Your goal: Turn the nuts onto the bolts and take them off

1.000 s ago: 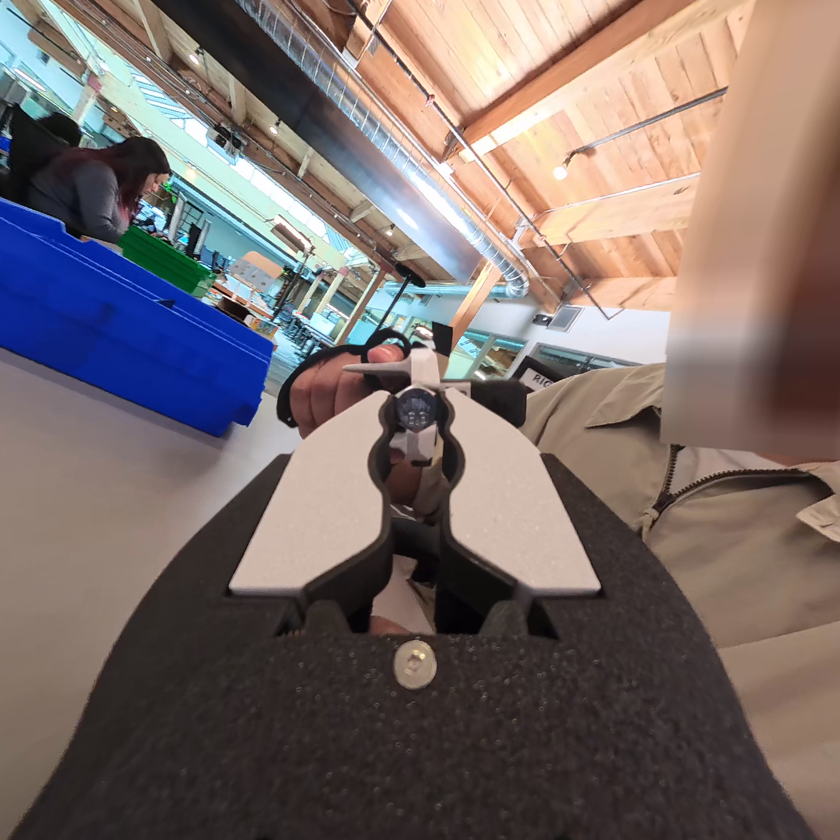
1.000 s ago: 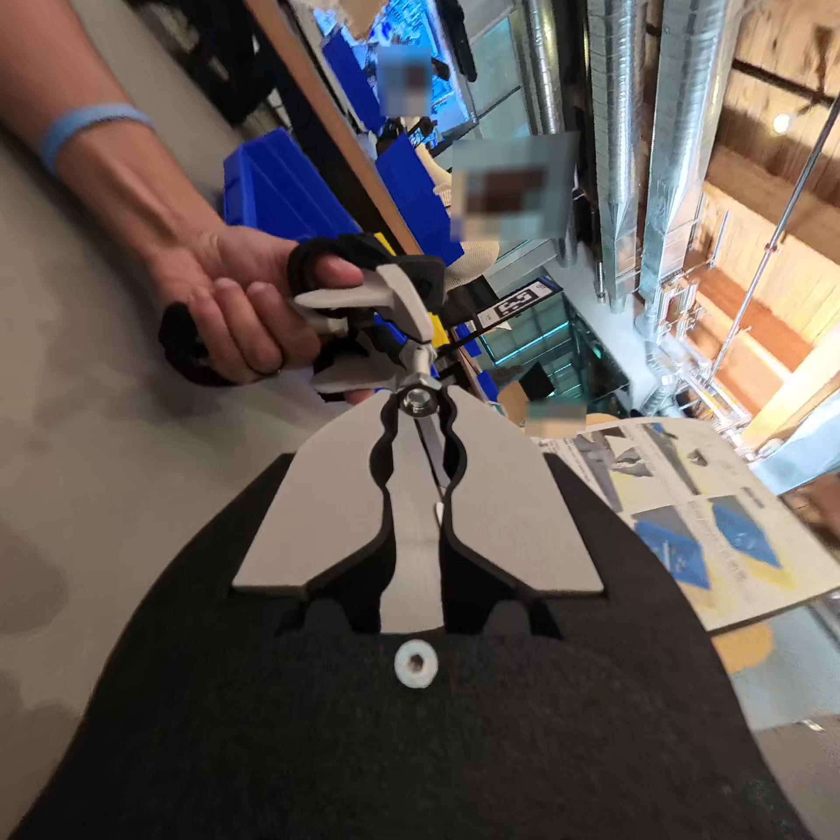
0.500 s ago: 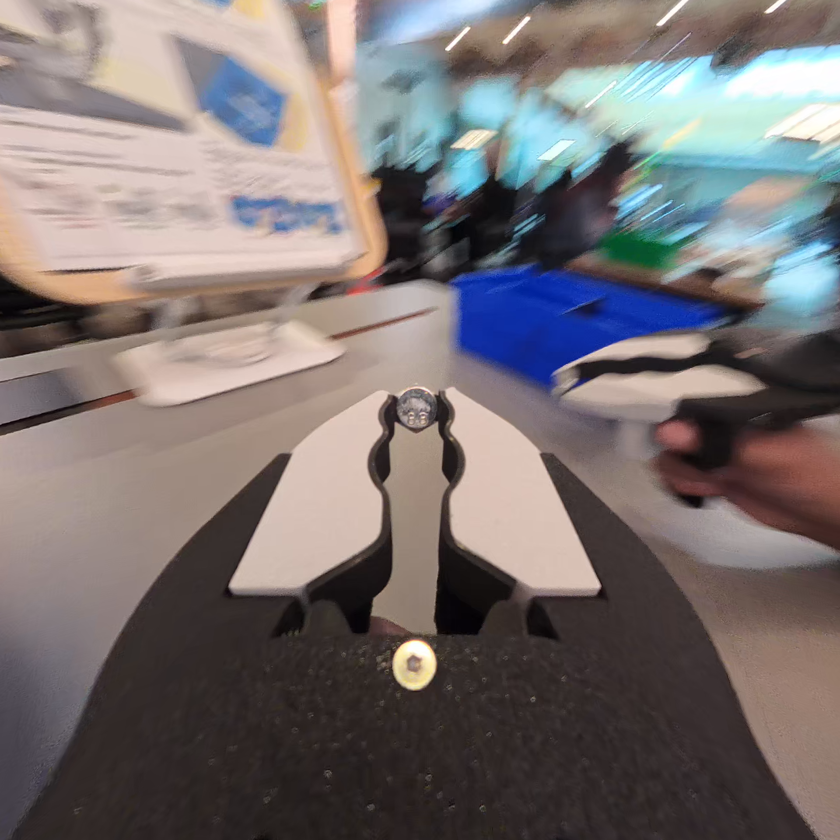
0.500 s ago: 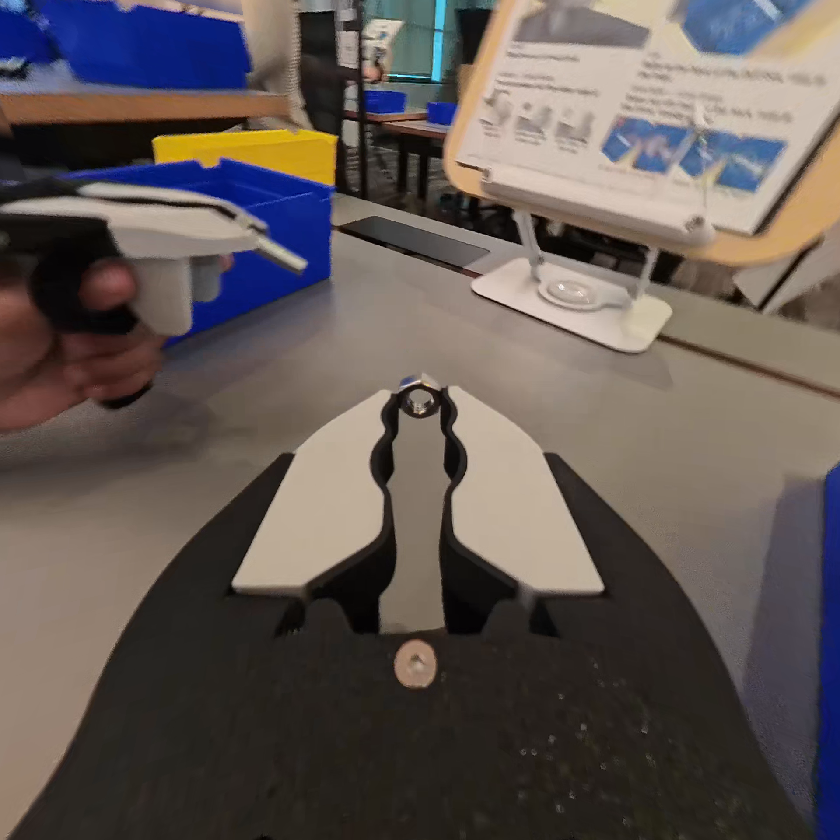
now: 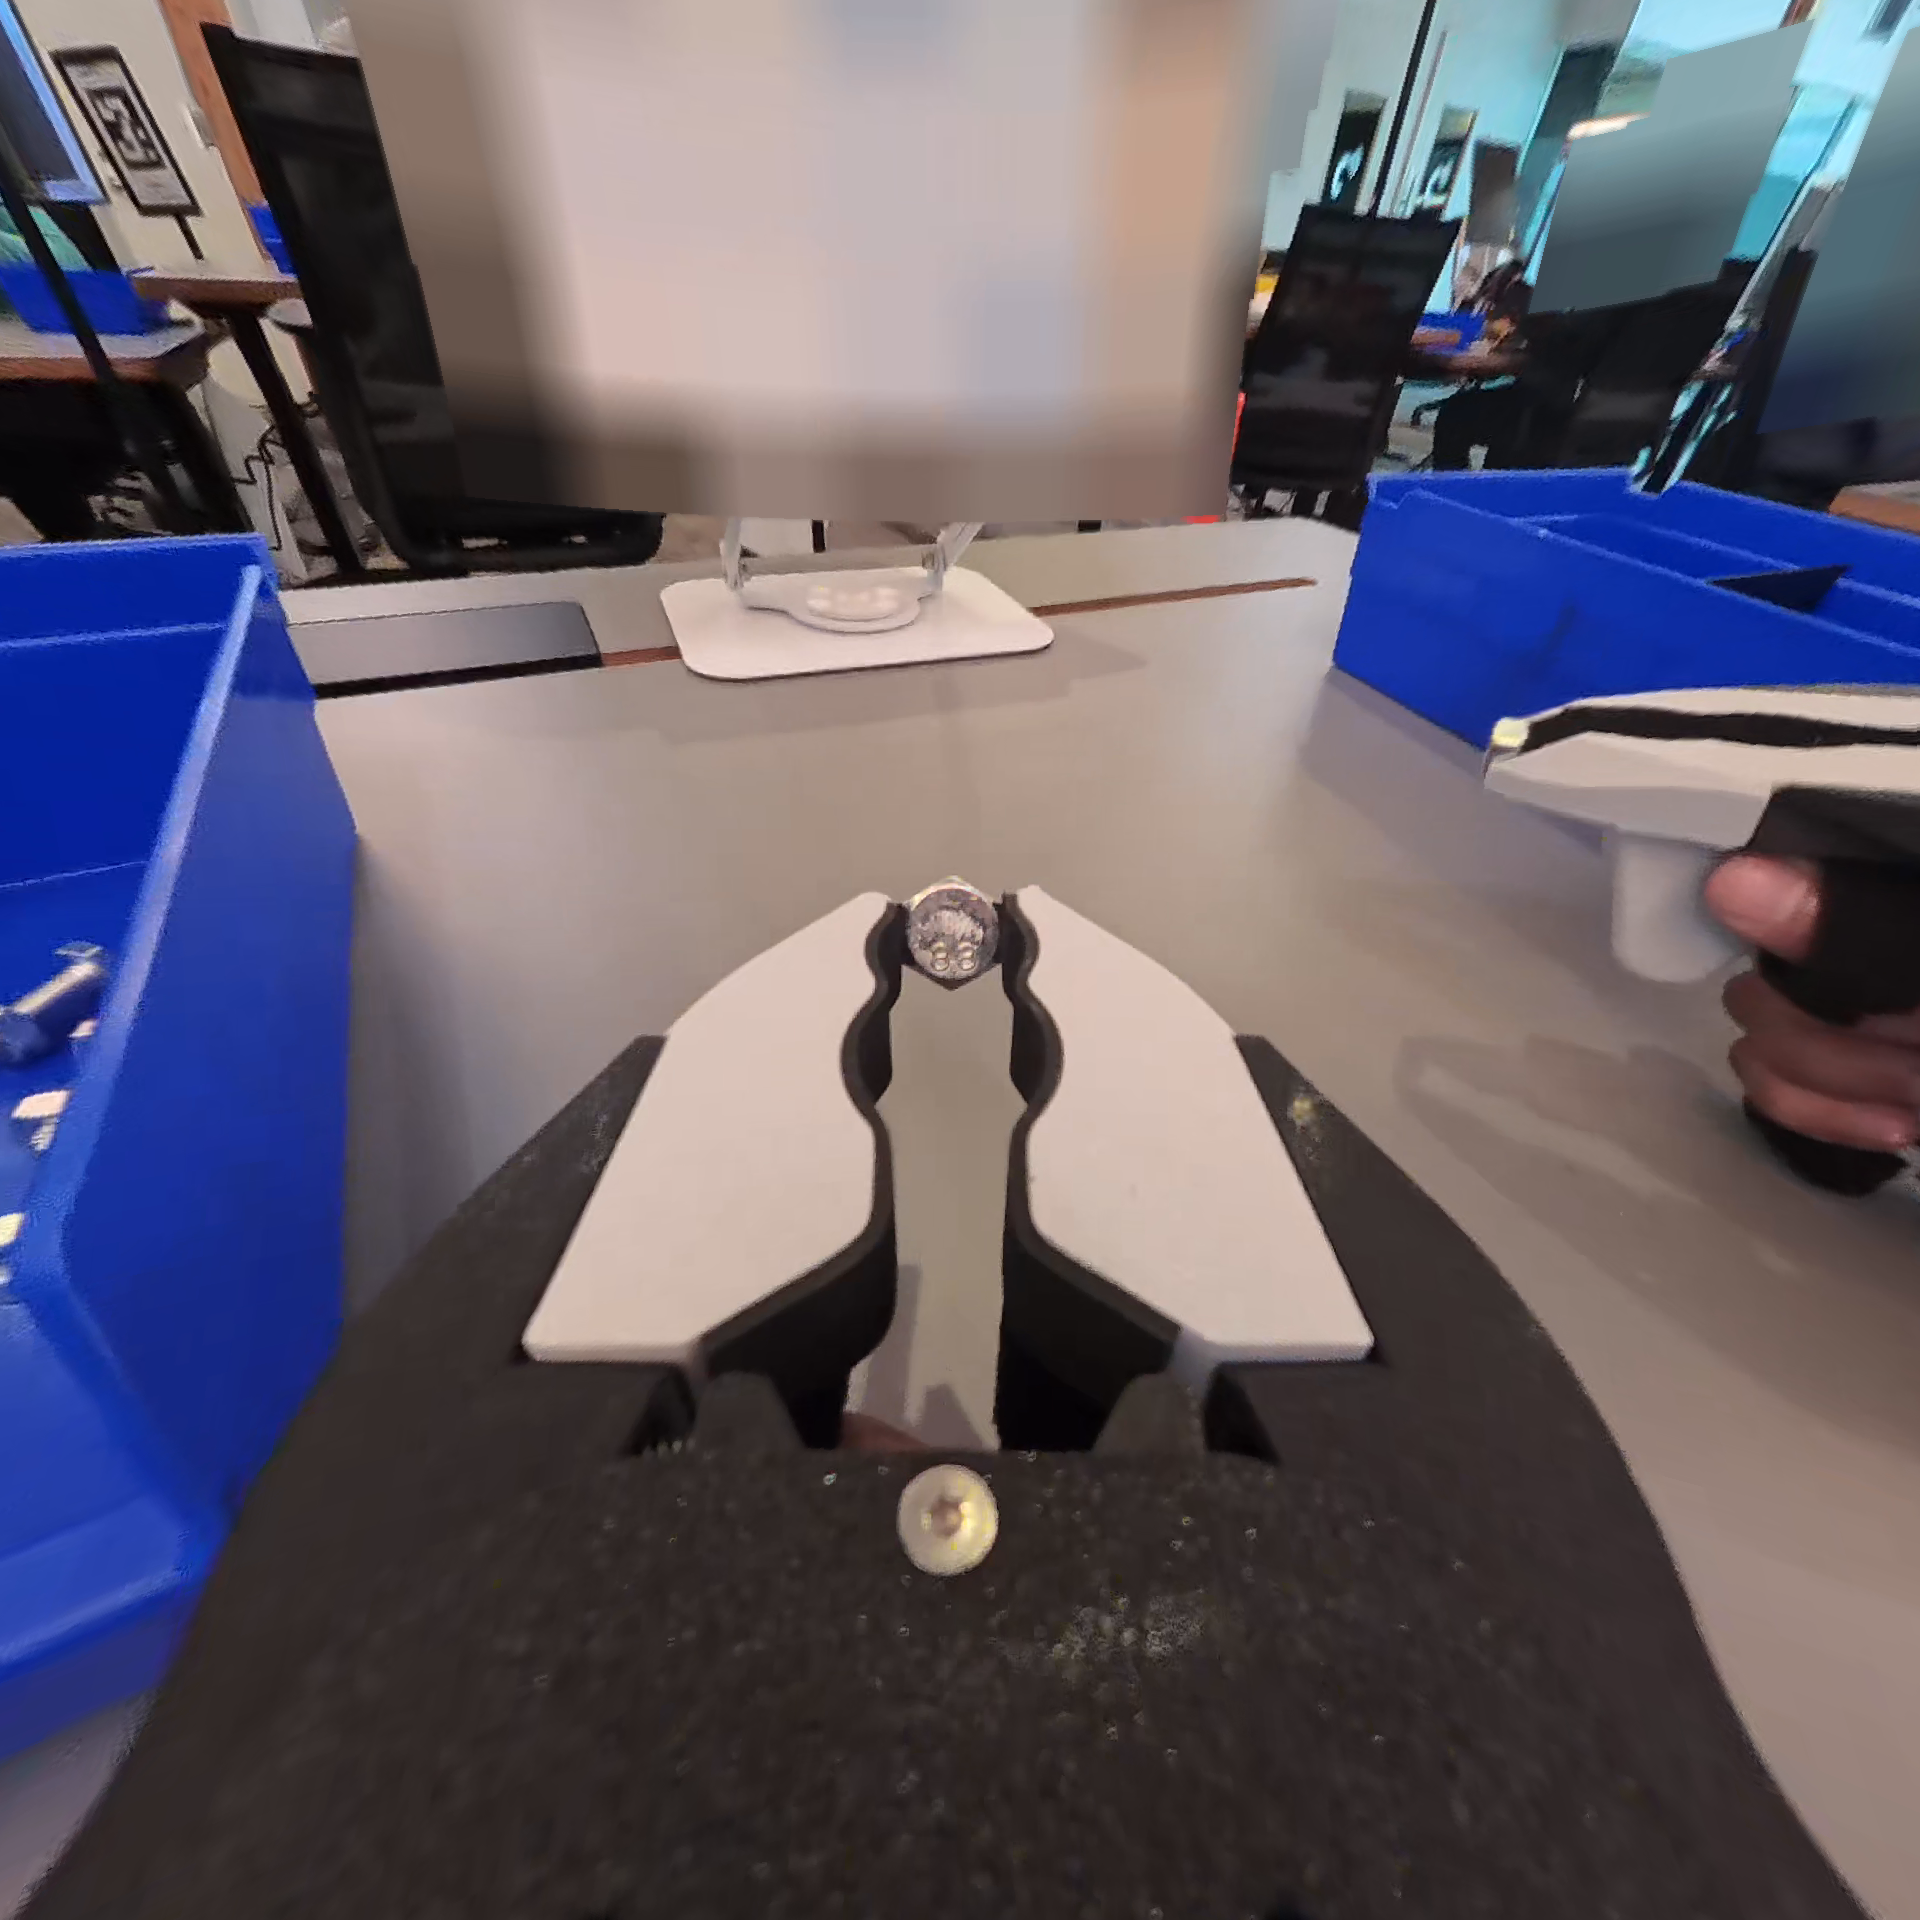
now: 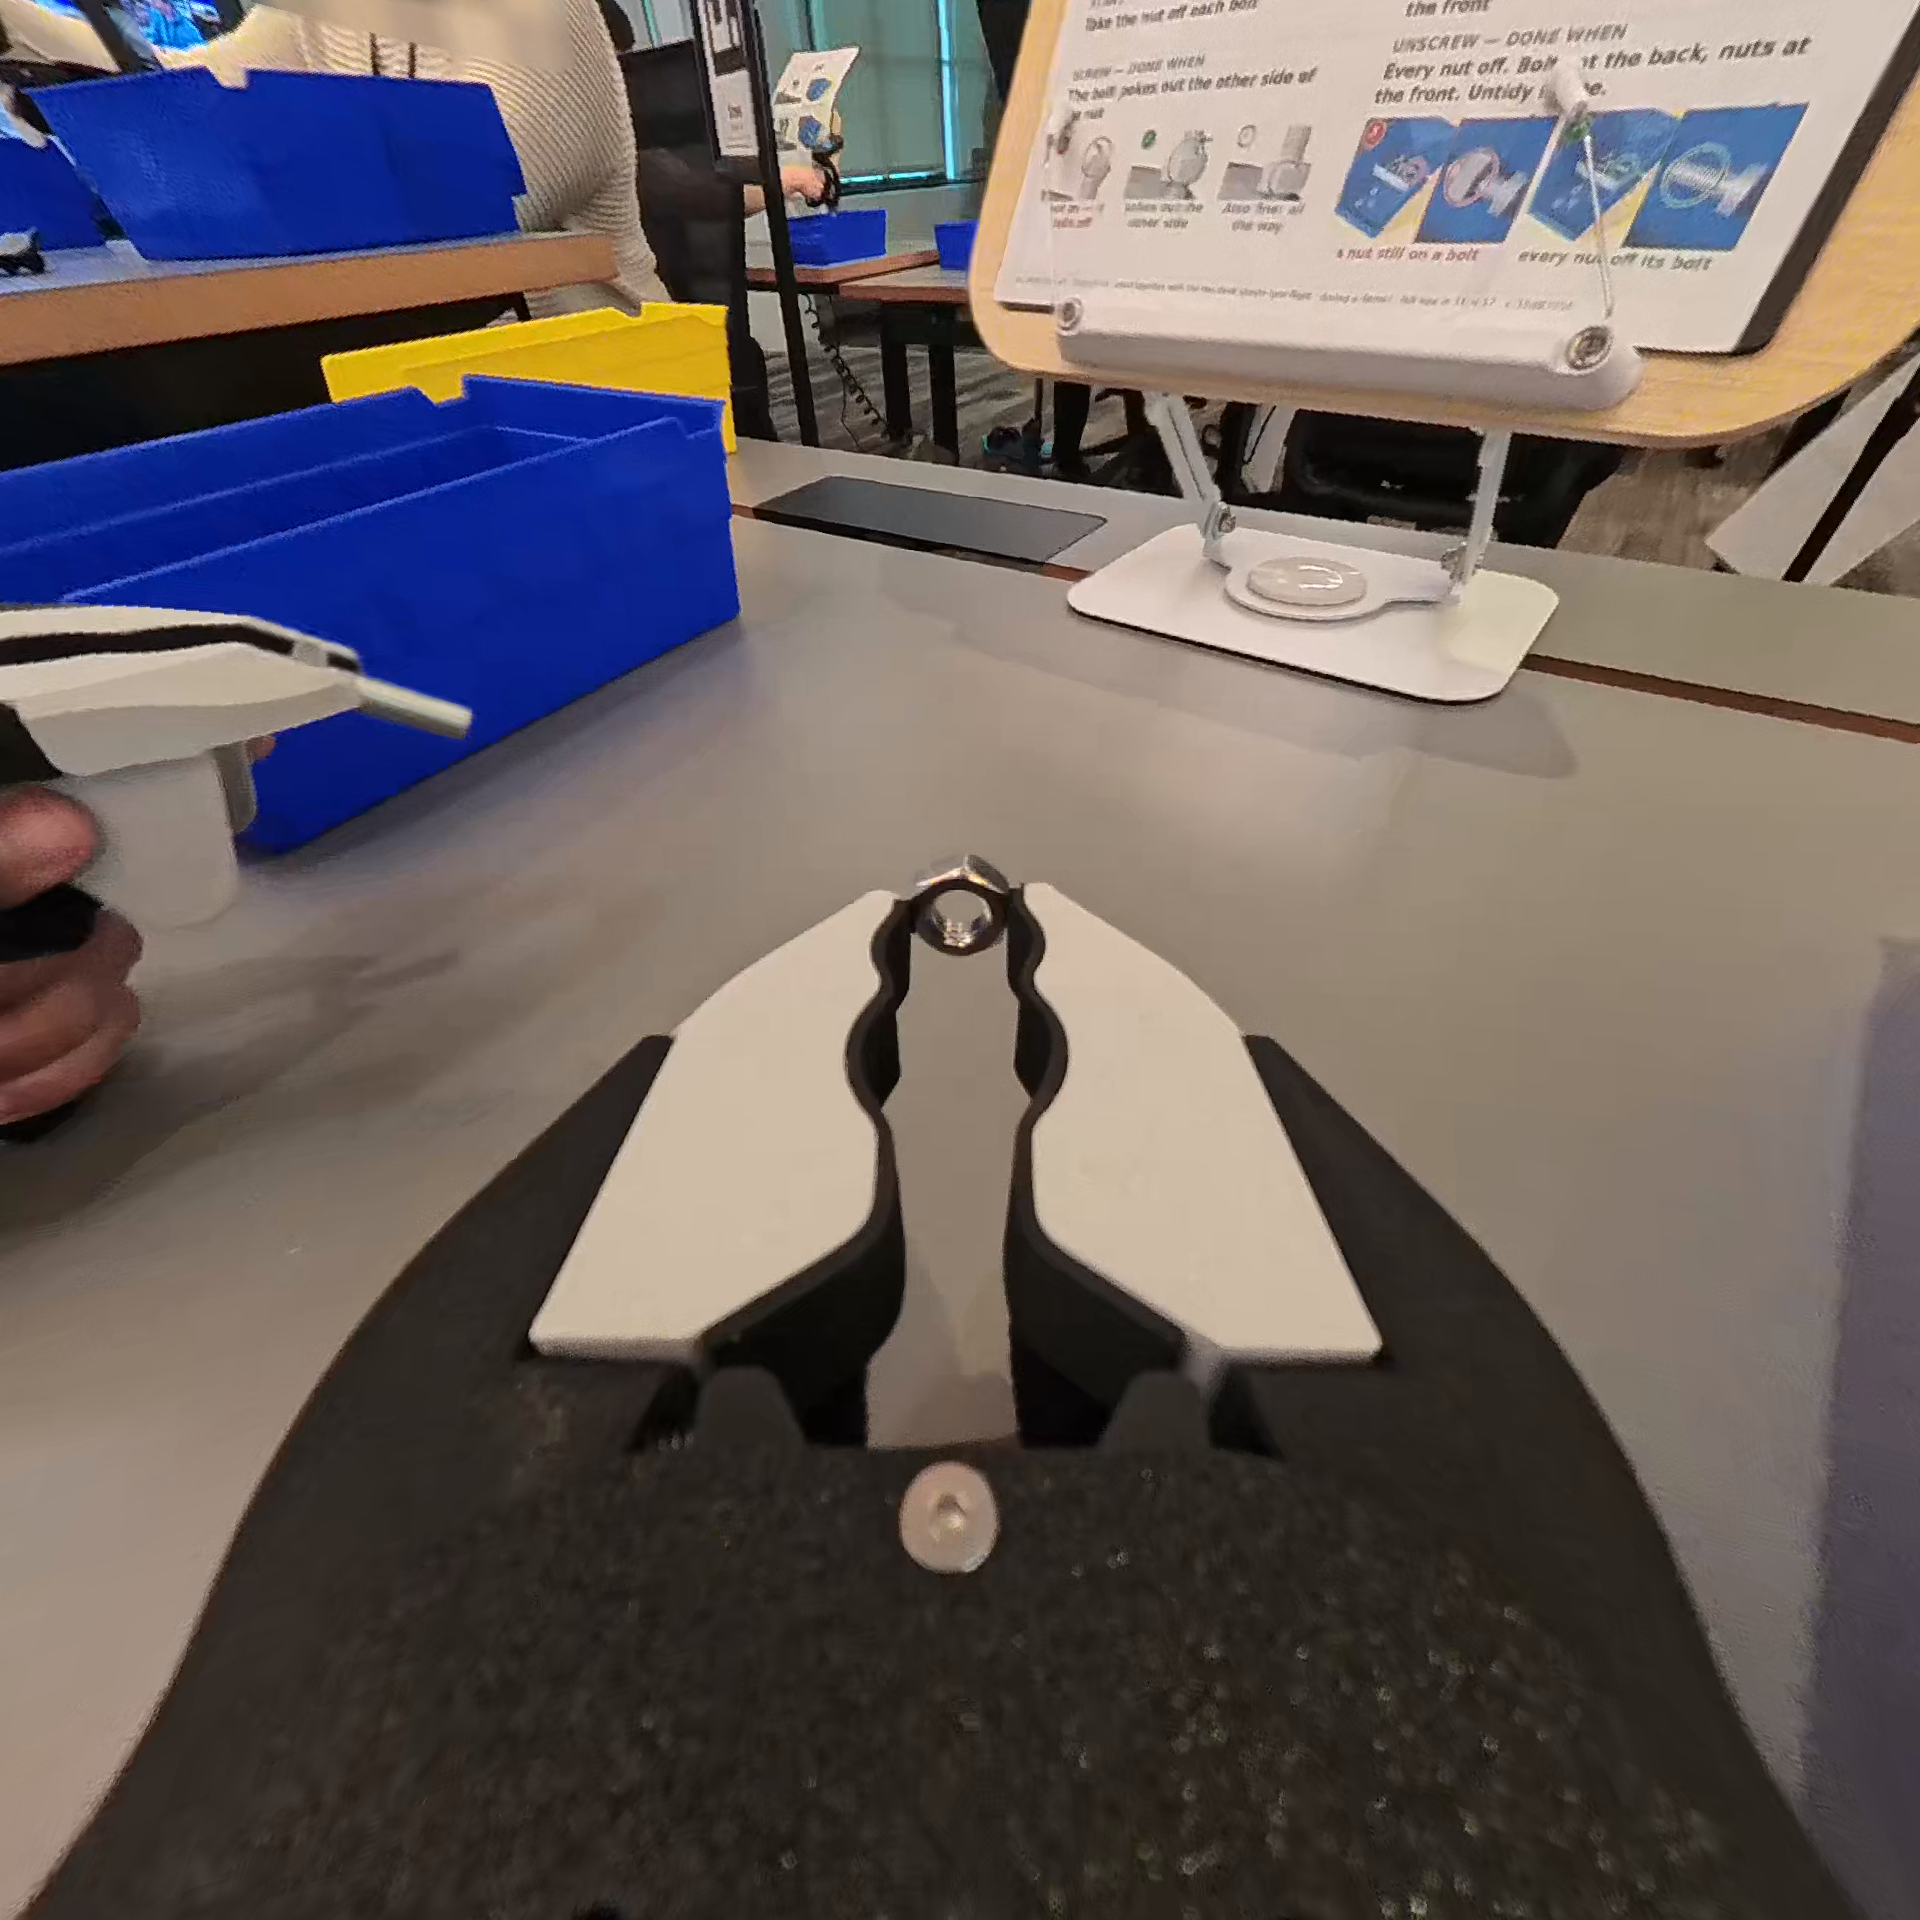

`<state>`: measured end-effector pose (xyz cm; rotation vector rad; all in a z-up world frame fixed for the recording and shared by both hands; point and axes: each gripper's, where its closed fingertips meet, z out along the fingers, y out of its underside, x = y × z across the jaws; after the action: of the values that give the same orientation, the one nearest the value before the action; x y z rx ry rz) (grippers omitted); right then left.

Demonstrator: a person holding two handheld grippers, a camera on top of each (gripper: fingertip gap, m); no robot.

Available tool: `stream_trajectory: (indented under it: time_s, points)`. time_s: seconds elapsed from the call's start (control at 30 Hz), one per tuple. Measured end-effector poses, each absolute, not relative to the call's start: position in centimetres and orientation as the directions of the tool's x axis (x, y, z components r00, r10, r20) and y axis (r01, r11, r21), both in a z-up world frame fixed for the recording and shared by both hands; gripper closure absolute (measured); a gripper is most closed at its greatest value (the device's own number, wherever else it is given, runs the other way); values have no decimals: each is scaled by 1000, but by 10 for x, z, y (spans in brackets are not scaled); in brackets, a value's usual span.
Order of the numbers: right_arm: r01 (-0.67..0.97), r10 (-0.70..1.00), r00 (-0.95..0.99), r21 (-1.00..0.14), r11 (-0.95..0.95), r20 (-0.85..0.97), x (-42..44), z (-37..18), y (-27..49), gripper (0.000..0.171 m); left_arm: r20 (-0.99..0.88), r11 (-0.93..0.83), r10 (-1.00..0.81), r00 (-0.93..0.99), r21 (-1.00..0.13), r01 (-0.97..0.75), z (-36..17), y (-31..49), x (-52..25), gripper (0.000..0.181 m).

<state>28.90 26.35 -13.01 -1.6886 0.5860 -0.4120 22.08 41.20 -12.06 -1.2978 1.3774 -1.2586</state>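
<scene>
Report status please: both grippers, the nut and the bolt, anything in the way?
Left gripper shut on bolt. Right gripper shut on nut. Nut and bolt apart, held over grey table. Nothing between them.

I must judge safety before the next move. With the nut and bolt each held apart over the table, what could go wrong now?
1. The right claw holds the nut only at its very tips, so it may slip out and roll on the grey table.
2. The left claw grips the bolt by its head alone; the shank may tilt and cross-thread when they meet.

Open grey table [image 5: 1143, 831] ahead — blue bins [image 5: 156, 935] (both sides) hem it.
</scene>
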Motion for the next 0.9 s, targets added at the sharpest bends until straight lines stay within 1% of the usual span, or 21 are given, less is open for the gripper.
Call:
stream_trajectory:
  time_s: [0.2,0.3,0.37,0.43,0.47,0.5,0.57,0.63,0.7,0.8,0.83,0.9]
  points:
    - [-75,-580,814,-983,-169,38,280,-128,269,154,47,-29,-992,-118,-989,-148,-122,411,225,164]
    - [-44,-580,813,-987,-152,53,280,-113,265,153,28,-7,-990,-135,-988,-153,-124,407,224,164]
    - [42,-605,781,-981,-191,152,287,-78,247,153,29,-6,-989,-145,-987,-158,-126,405,226,164]
    - [96,-666,705,-963,-253,245,308,-30,206,153,37,-12,-987,-155,-987,-158,-128,405,225,164]
    - [71,-695,670,-954,-290,261,324,-12,178,153,43,-18,-987,-157,-988,-156,-127,405,225,164]
    - [-2,-711,654,-940,-342,258,341,-5,150,153,47,-22,-986,-162,-987,-157,-128,404,226,164]
    - [-217,-729,636,-848,-483,253,376,-25,92,154,57,-29,-984,-171,-987,-161,-128,404,223,164]
    - [-423,-747,615,-695,-582,252,405,-67,38,153,69,-39,-981,-179,-986,-164,-127,403,221,164]
    - [-582,-751,642,-537,-610,158,414,-115,7,153,81,-49,-979,-188,-984,-169,-127,402,220,164]
    - [-667,-731,666,-320,-673,149,411,-166,-21,153,93,-58,-977,-194,-983,-177,-125,402,219,164]
    - [-684,-734,665,-280,-673,140,409,-177,-24,153,94,-58,-976,-196,-982,-179,-125,401,220,164]
    - [-715,-751,651,-241,-656,111,409,-191,-25,152,89,-52,-975,-202,-982,-182,-125,400,219,164]
